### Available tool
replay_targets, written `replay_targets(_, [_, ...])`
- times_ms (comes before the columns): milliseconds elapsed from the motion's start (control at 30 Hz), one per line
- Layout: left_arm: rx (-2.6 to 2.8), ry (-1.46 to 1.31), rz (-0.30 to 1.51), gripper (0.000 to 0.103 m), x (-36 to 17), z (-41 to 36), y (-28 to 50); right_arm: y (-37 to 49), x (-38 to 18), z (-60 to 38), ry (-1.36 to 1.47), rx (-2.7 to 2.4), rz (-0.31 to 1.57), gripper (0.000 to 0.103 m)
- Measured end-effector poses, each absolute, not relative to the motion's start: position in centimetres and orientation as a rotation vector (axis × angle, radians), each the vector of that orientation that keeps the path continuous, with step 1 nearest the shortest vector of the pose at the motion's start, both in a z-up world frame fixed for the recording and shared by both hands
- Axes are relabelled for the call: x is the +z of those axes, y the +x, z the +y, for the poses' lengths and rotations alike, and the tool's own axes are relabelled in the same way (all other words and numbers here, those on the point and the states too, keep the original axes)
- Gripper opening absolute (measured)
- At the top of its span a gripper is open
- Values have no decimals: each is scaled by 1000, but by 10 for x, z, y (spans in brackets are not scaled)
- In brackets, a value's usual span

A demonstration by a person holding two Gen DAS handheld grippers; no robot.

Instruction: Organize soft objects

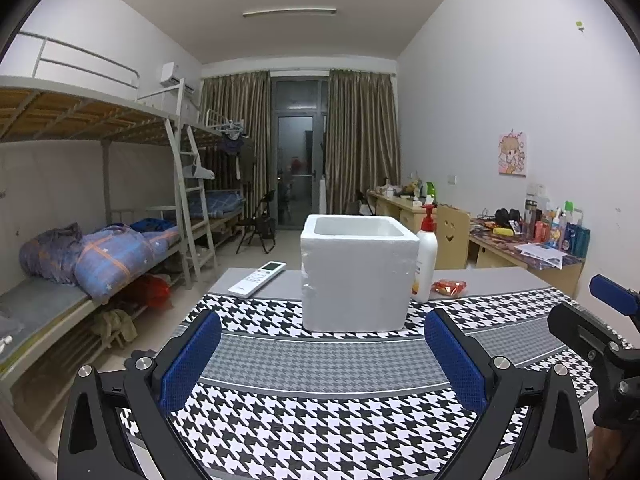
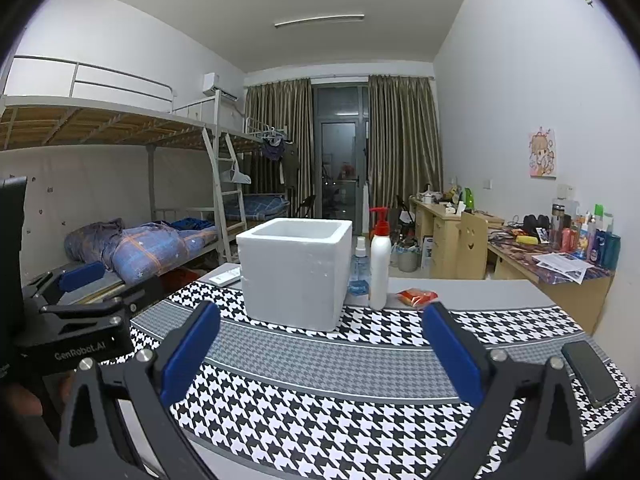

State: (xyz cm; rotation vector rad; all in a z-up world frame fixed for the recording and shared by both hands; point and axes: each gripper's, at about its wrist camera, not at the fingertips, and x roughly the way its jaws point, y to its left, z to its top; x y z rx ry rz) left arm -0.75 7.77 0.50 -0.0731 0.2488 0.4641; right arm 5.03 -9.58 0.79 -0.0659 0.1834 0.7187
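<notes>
Both grippers, left gripper [image 1: 322,354] and right gripper [image 2: 320,350], fingers spread, empty; red-orange soft packet [image 2: 417,297] right of centre on tabletop [image 2: 328,360], likely light, crushable: pinch gently mid-body.

Premises: shared dormitory room. Evidence: metal bunk beds [image 1: 100,184] with ladder [image 2: 230,200] and rumpled bedding along one wall, wooden desks [image 2: 532,264] (cluttered with toiletries) opposite, wall air conditioner [image 1: 176,76], curtained balcony door [image 2: 340,168].
</notes>
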Motion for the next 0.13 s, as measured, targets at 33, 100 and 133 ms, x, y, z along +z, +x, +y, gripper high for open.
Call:
replay_targets(33, [466,-71,251,102,5,77,-7,50,8,-96,-65,717,184,102])
replay_targets(100, [460,-68,255,102,4,75,-6,51,7,-98,-56,728,194,102])
replay_targets(133, [455,-66,255,102,3,75,-6,52,7,-98,-50,736,201,102])
